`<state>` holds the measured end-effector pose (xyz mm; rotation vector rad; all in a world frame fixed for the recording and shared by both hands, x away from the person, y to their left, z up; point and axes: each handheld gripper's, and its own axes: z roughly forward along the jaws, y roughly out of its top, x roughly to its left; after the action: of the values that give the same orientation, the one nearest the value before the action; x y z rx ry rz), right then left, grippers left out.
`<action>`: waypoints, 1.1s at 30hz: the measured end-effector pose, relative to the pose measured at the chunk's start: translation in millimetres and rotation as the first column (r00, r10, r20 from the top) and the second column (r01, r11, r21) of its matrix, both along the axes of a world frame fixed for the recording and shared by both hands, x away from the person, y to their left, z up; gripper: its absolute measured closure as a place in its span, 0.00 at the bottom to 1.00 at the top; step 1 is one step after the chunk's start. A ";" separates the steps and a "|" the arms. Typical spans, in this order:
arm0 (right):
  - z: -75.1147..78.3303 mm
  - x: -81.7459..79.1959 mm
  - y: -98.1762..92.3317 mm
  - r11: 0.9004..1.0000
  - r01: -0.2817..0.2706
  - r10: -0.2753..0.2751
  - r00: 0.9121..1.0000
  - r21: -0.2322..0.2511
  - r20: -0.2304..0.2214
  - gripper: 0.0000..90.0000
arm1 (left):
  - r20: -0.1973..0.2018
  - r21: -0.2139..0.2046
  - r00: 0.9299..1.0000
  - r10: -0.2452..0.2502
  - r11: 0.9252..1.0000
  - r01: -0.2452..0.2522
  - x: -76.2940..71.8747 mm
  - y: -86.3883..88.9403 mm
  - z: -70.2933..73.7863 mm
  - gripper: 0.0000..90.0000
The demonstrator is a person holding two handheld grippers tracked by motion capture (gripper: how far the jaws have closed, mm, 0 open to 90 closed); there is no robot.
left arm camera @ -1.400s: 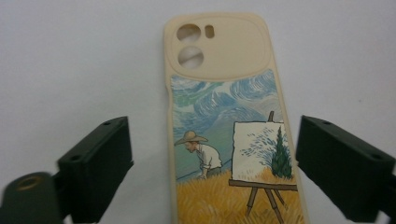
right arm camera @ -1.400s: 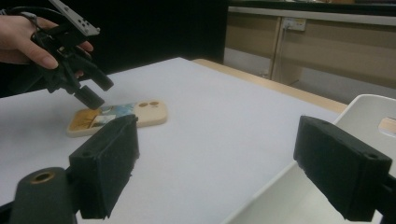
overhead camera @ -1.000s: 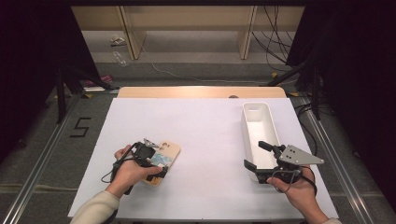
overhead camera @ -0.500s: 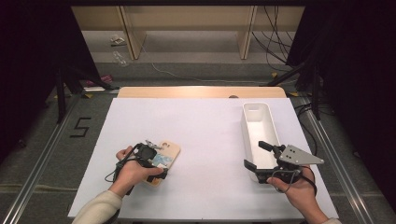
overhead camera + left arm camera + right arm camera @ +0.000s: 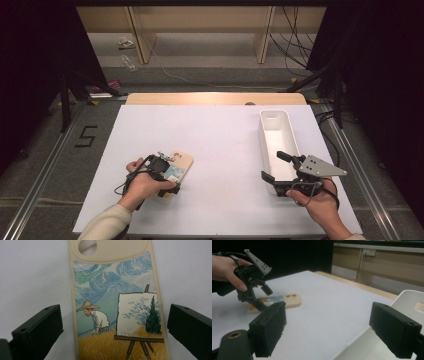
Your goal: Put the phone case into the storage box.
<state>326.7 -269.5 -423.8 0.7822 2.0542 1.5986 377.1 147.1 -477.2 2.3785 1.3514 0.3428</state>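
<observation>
A cream phone case (image 5: 181, 163) printed with a painter at an easel lies flat on the white table. My left gripper (image 5: 167, 176) points down over its near end. In the left gripper view the case (image 5: 115, 297) lies between the two black jaws of that gripper (image 5: 115, 332); the jaws stand apart on either side with a strip of table showing, so the gripper is open. My right gripper (image 5: 272, 166) hangs open with nothing between its jaws at the near end of a long white bin (image 5: 277, 137). The right gripper view looks across the table at the case (image 5: 287, 300) and the left gripper (image 5: 260, 296).
The bin (image 5: 409, 298) is empty and runs away from me along the table's right side. A white sheet (image 5: 225, 145) covers the table, with a wooden edge (image 5: 215, 98) at the far end. Dark floor, cables and shelving lie beyond.
</observation>
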 end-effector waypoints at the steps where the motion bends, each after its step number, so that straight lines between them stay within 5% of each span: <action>1: 0.1 0.0 0.0 1.000 0.000 0.000 1.000 0.001 0.000 0.17 | -0.003 0.003 1.000 0.000 1.000 0.000 0.0 -0.2 -0.6 0.00; 9: -0.1 0.1 0.0 1.000 -0.002 0.002 1.000 0.000 -0.002 0.17 | -0.012 0.016 1.000 -0.016 1.000 0.016 0.2 -1.6 -2.8 0.01; 20: -0.5 0.1 0.2 1.000 -0.004 0.004 1.000 0.003 -0.010 0.17 | -0.051 -0.022 0.999 -0.001 1.000 0.000 1.8 1.2 -3.9 0.06; 33: -0.4 0.9 -1.0 1.000 0.000 0.000 1.000 0.005 -0.010 0.16 | -0.052 -0.033 0.999 0.011 0.999 -0.013 2.0 2.9 -3.9 0.09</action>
<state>327.6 -270.6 -424.3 0.7936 2.0577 1.6036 379.1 150.1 -481.1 2.3684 1.3838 0.2610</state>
